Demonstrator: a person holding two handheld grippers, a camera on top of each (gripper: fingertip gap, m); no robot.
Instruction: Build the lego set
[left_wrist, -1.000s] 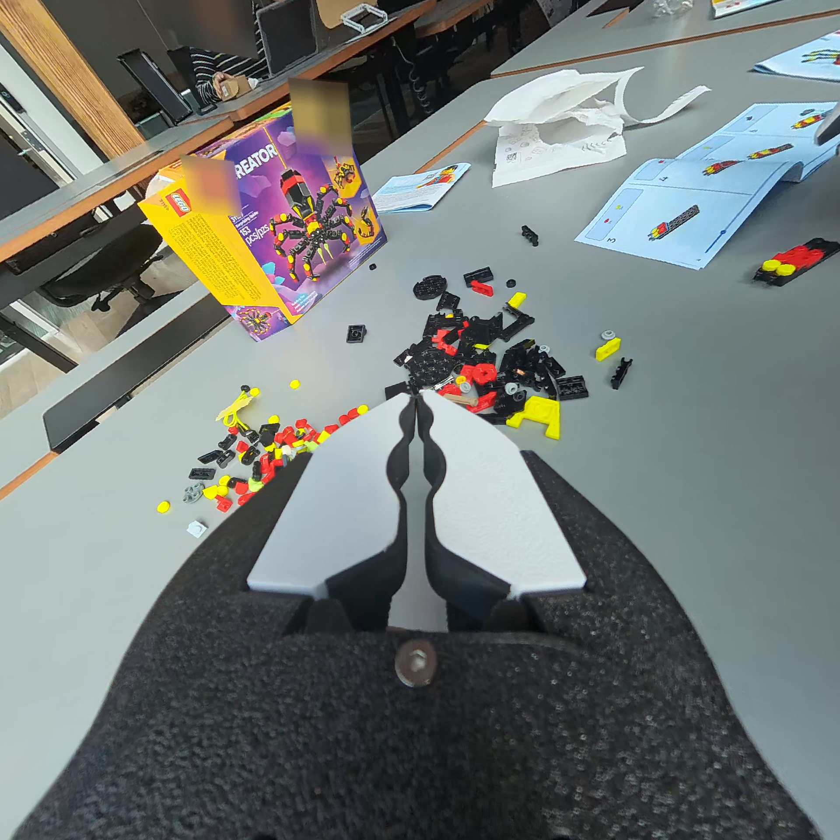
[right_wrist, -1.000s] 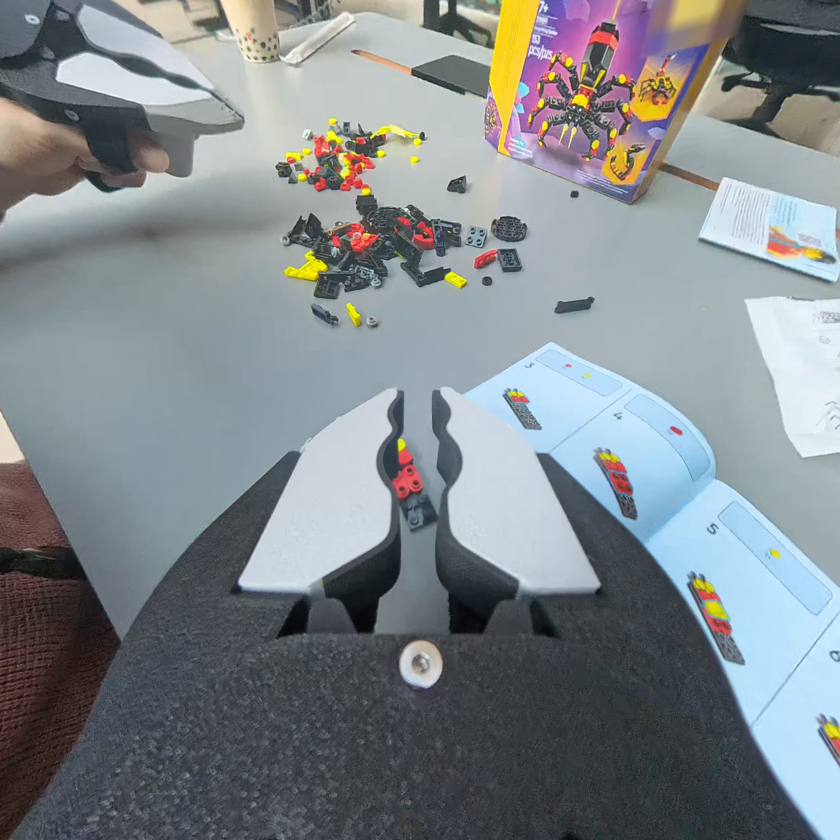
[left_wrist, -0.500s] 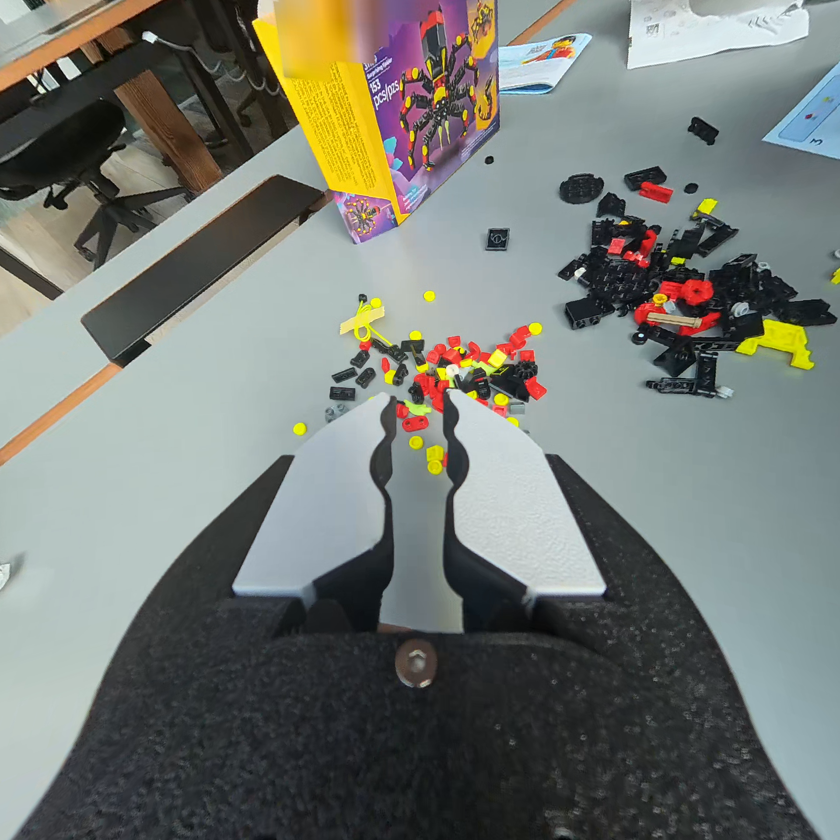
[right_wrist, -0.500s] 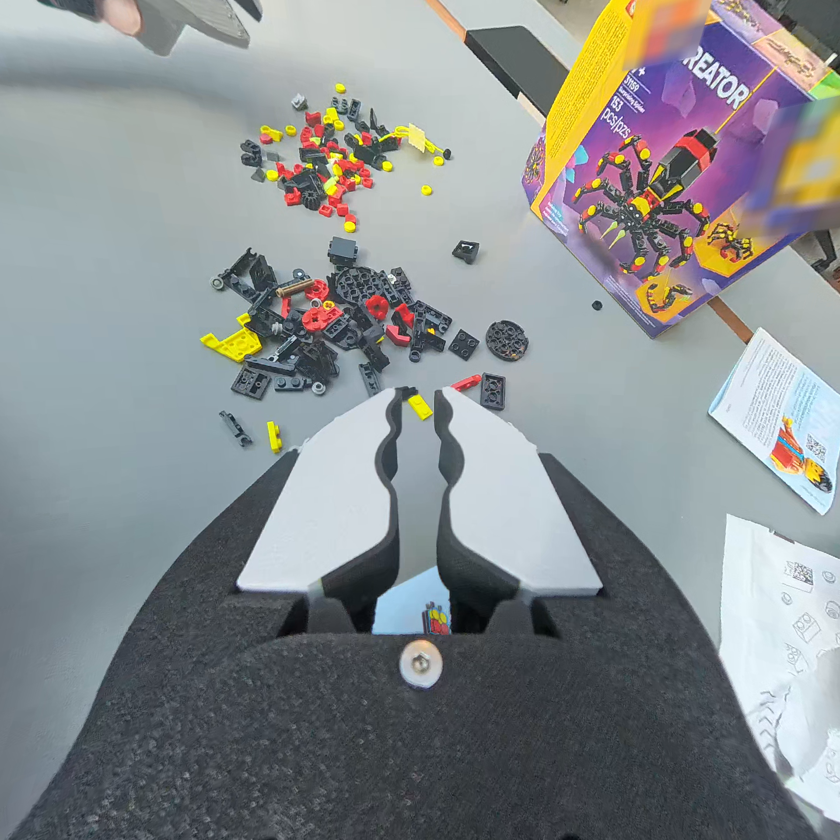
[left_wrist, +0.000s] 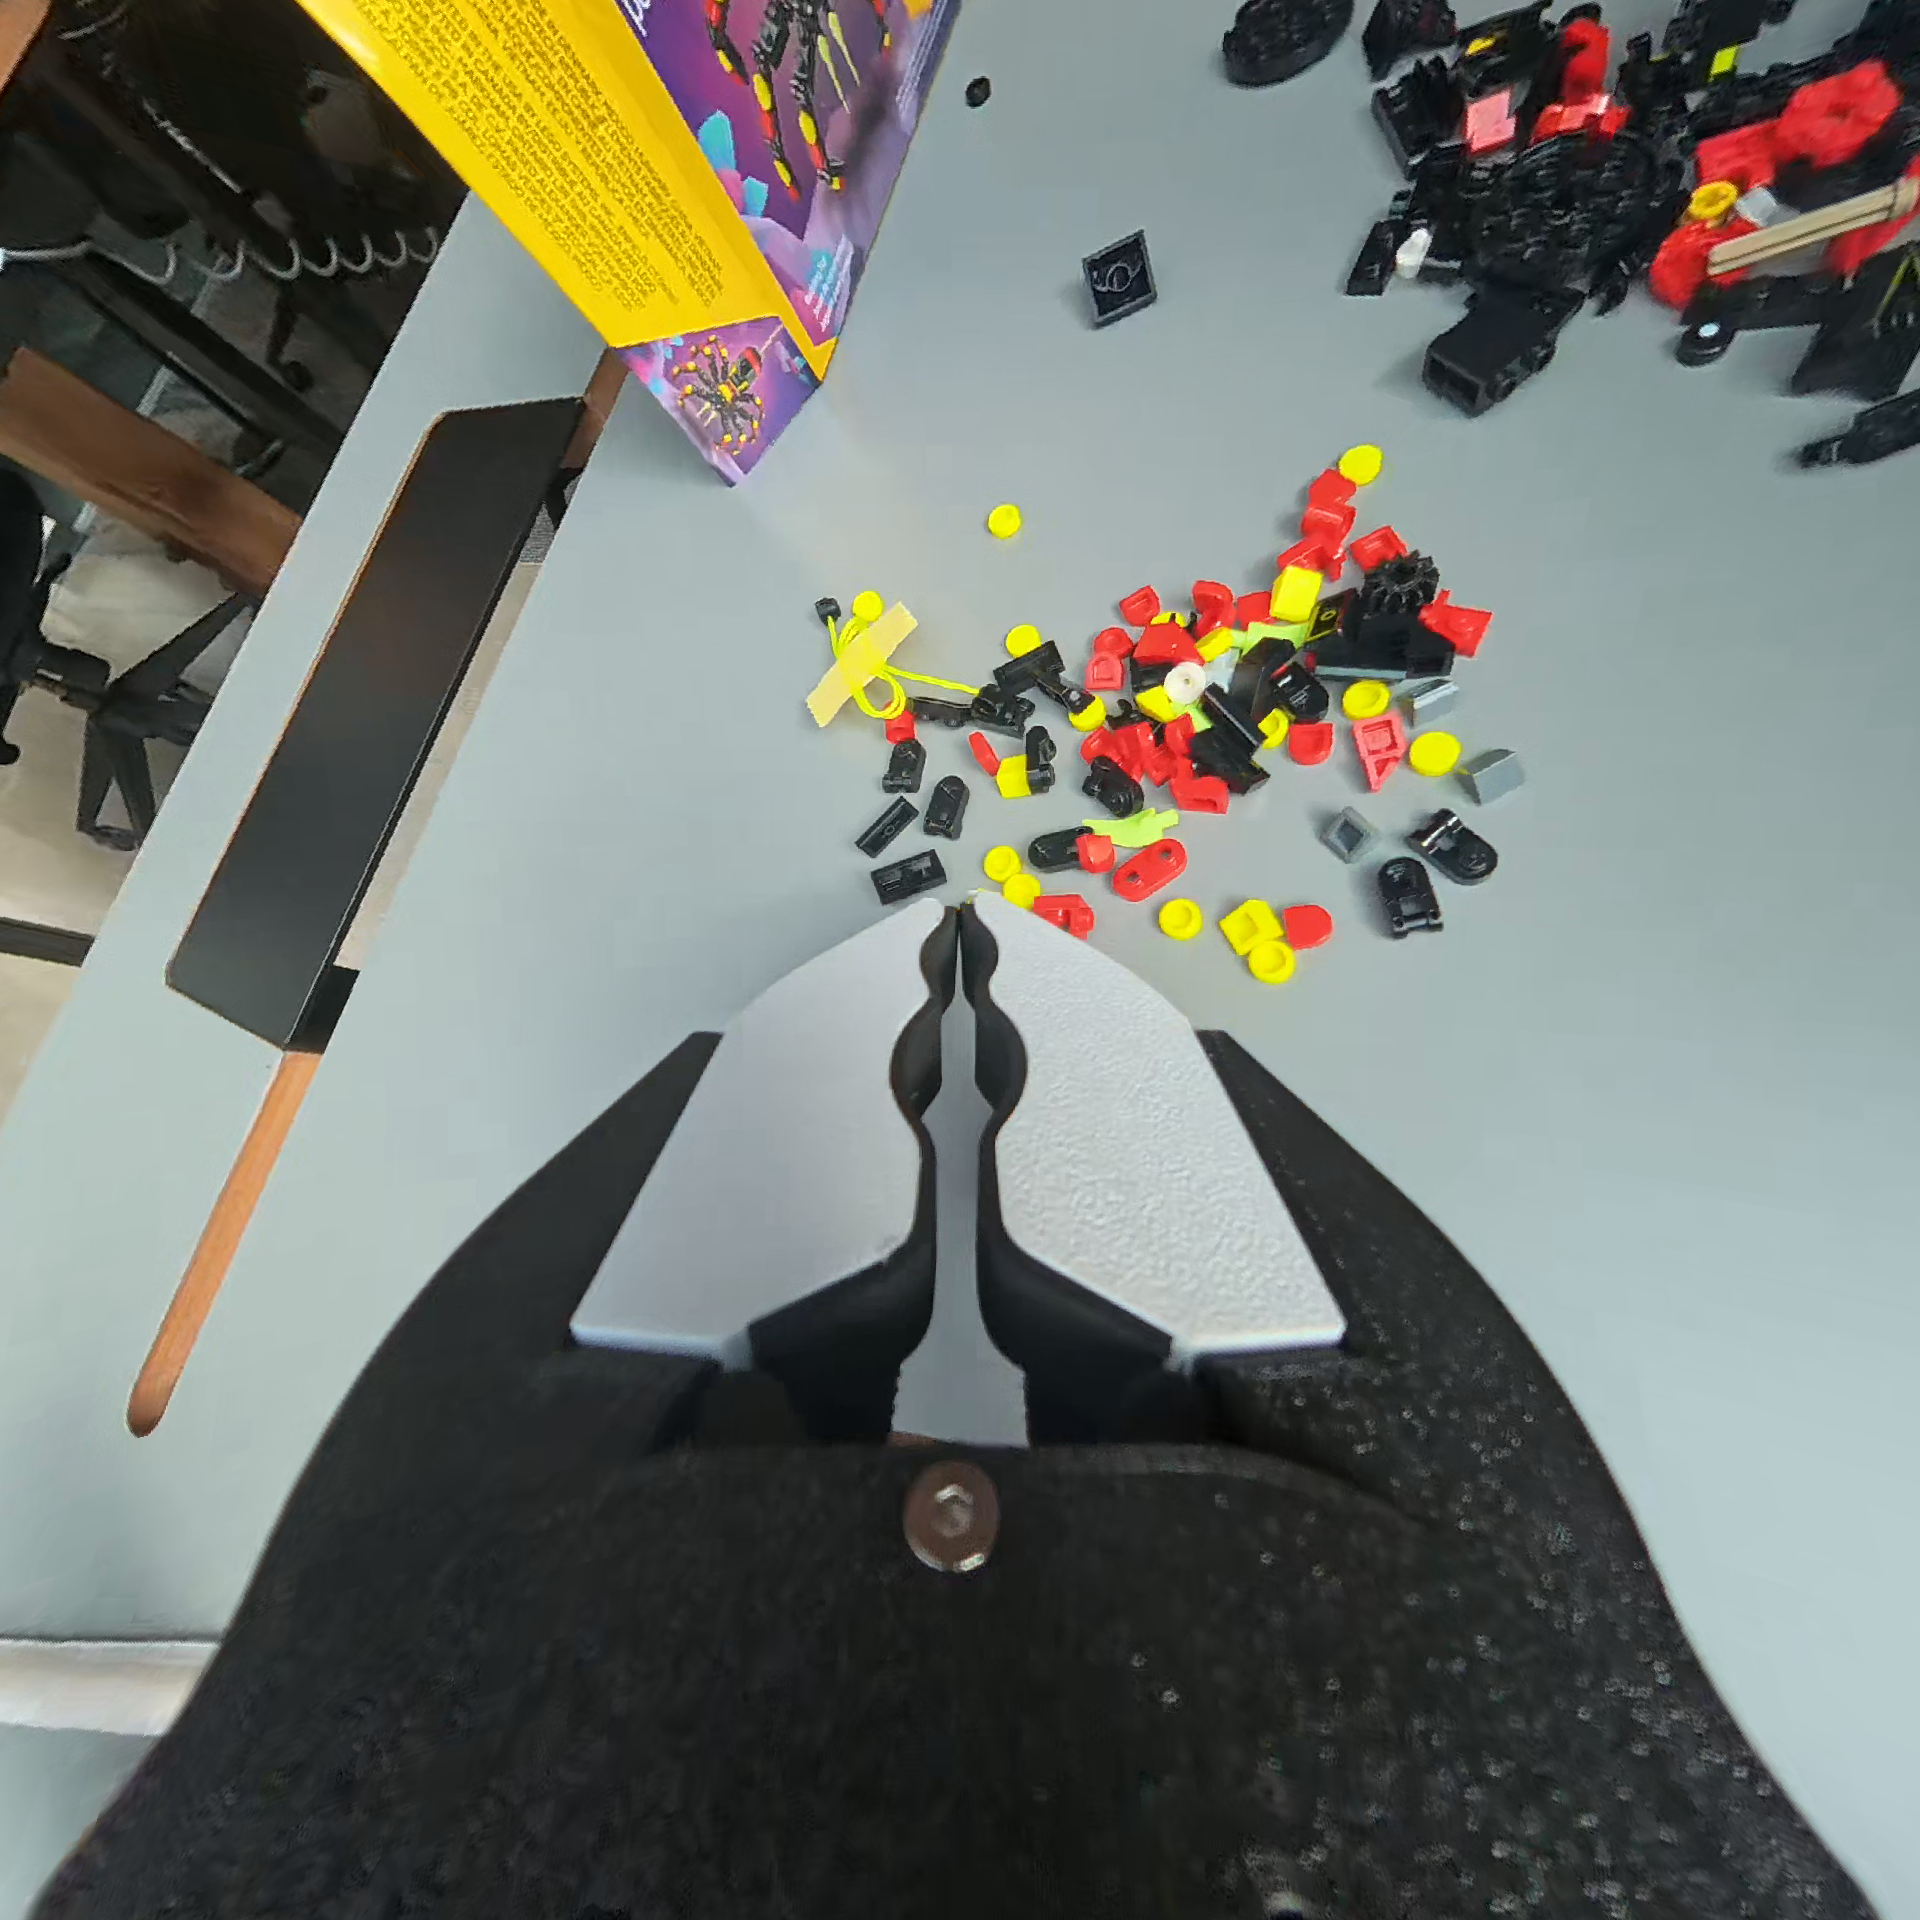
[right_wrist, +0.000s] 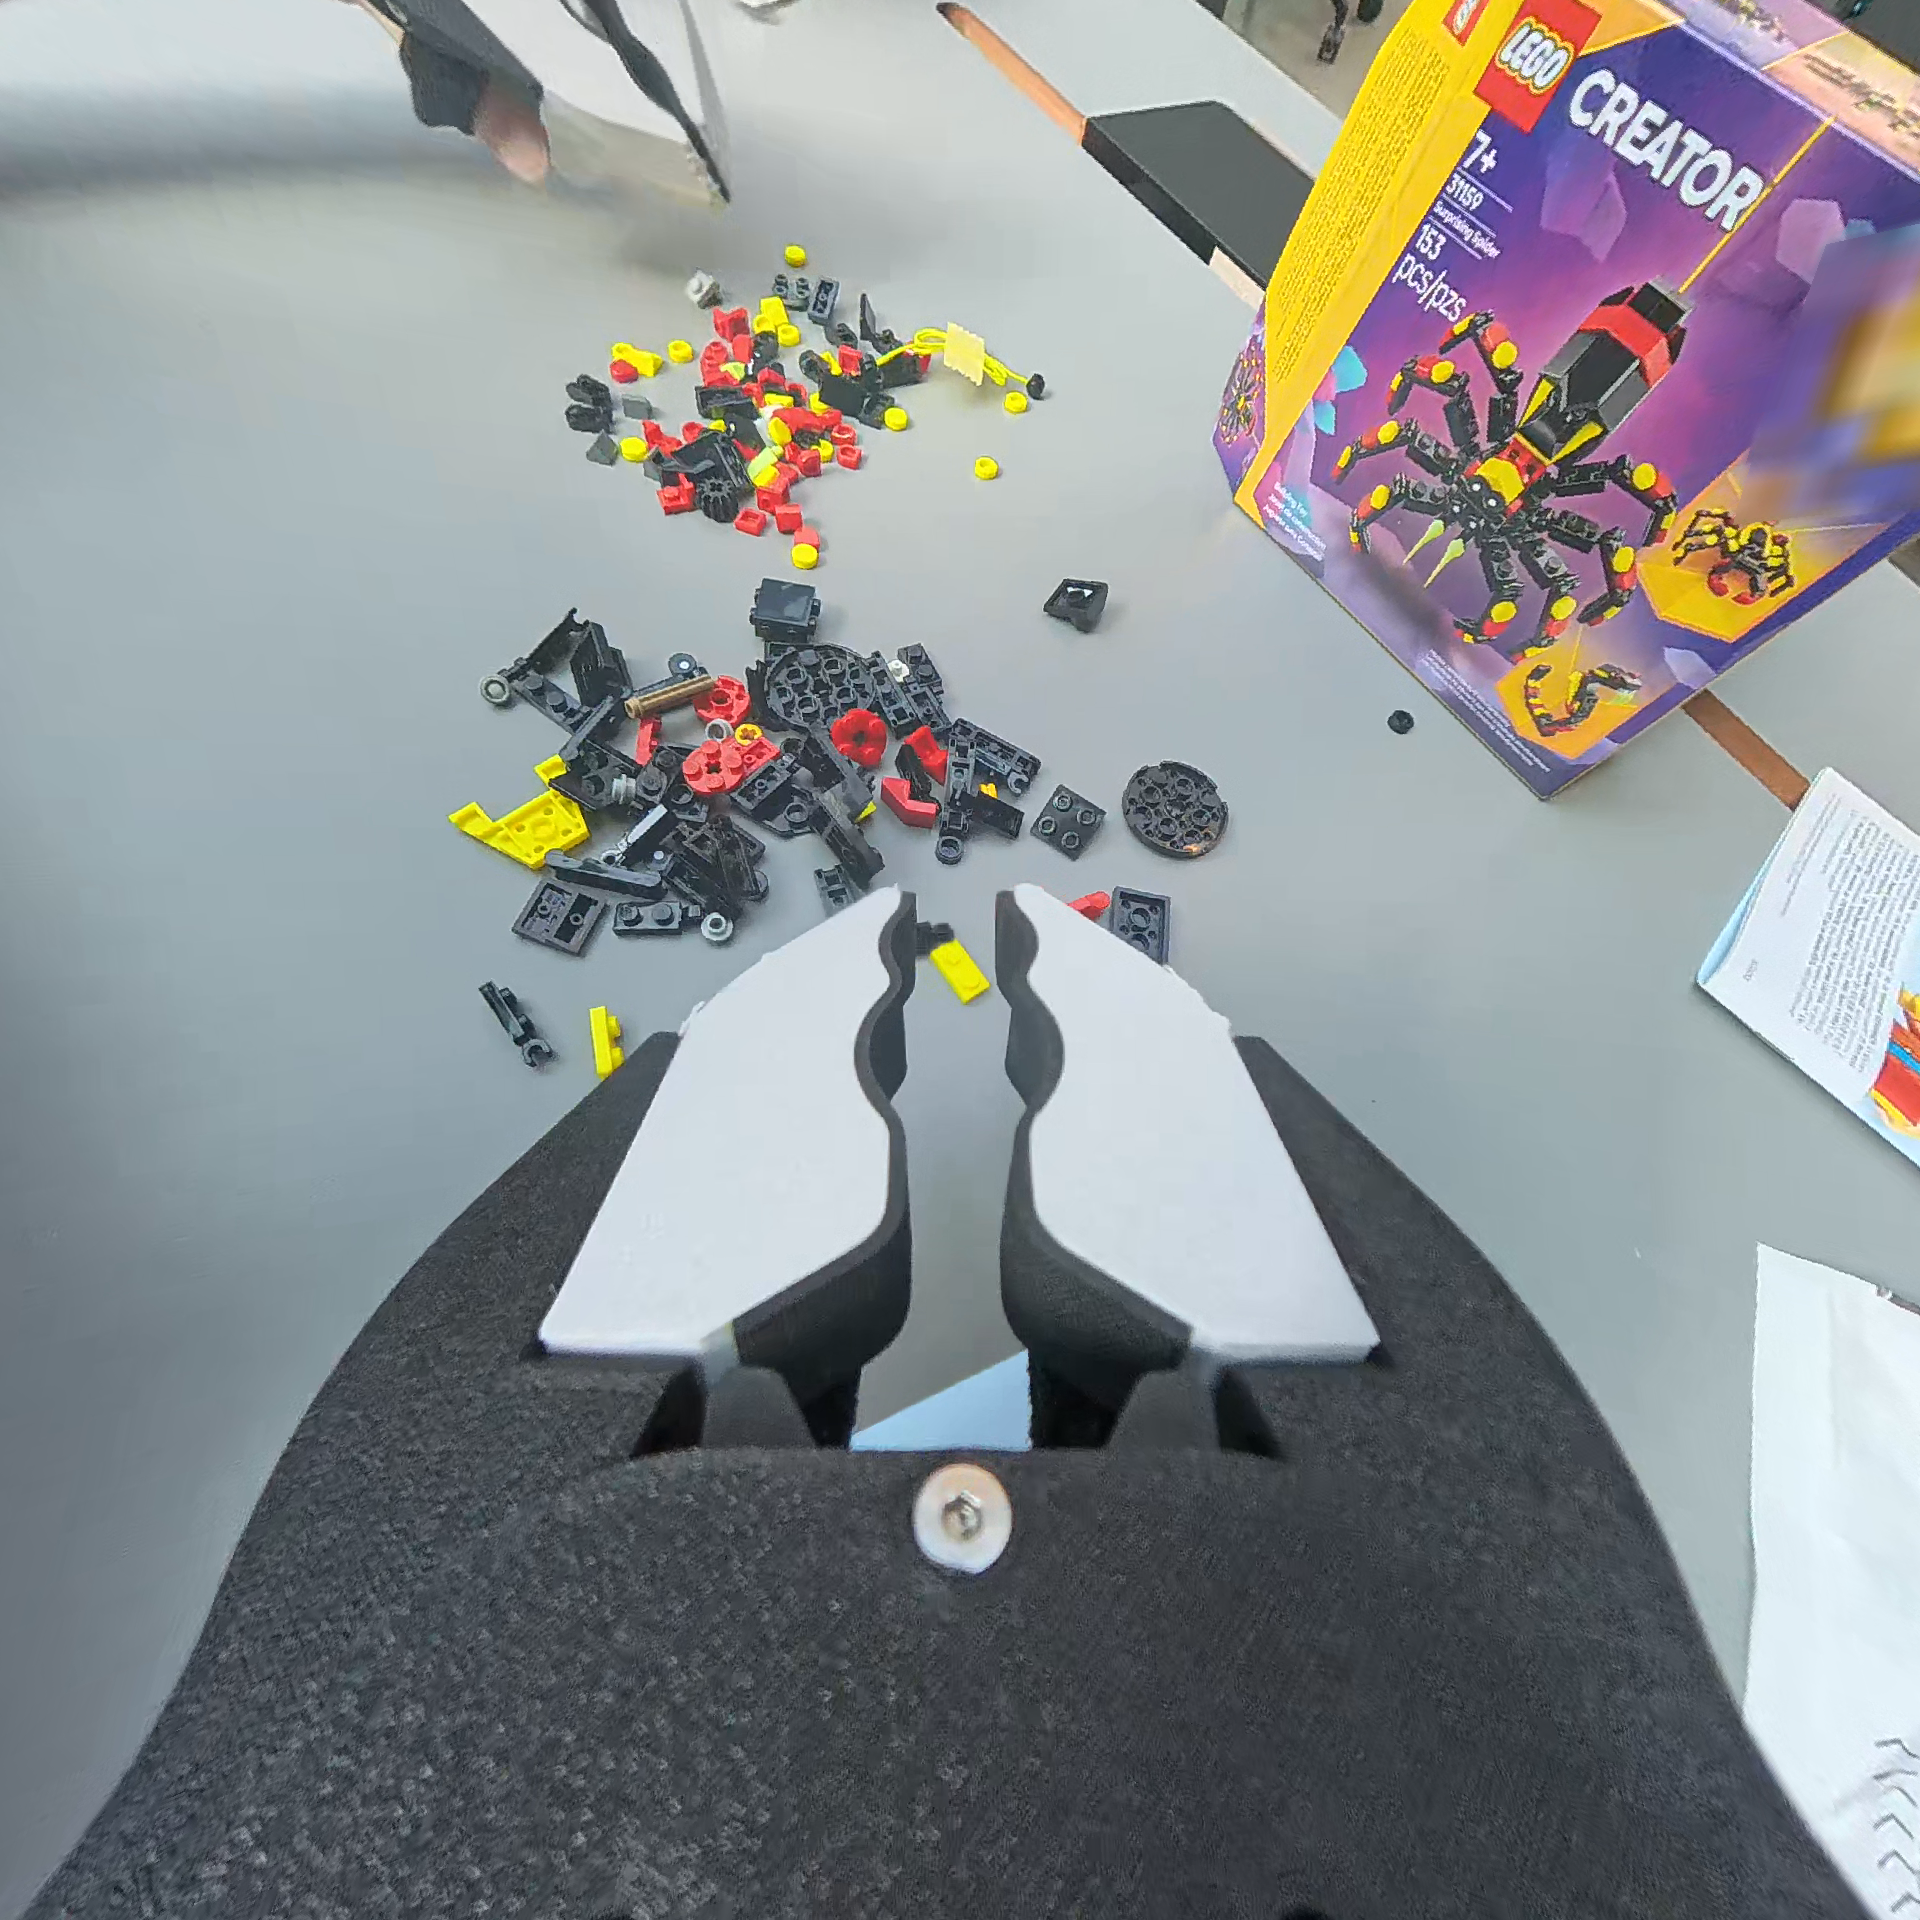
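Note:
My left gripper (left_wrist: 957, 916) is shut, its tips touching at the near edge of a scatter of small red, yellow and black pieces (left_wrist: 1195, 727); I see nothing held between the tips. It also shows, blurred, at the top left of the right wrist view (right_wrist: 644, 145), over the same small pieces (right_wrist: 769, 416). My right gripper (right_wrist: 951, 906) is open a little, low over the table at the near edge of the pile of larger black and red pieces (right_wrist: 790, 769). A small yellow plate (right_wrist: 961, 971) lies on the table between its fingers.
The purple and yellow set box (right_wrist: 1610, 416) stands at the right of the piles; it also shows in the left wrist view (left_wrist: 675, 156). A leaflet (right_wrist: 1829, 966) and white paper (right_wrist: 1839, 1507) lie at the right. A black slab (left_wrist: 364, 707) lies at the table's left edge. One gripper's finger ends stand about 30 cm off the other's.
My left gripper swung from the larger pile to the small pieces, came down close and shut. My right gripper left the instruction booklet and came down to the larger pile, still slightly open.

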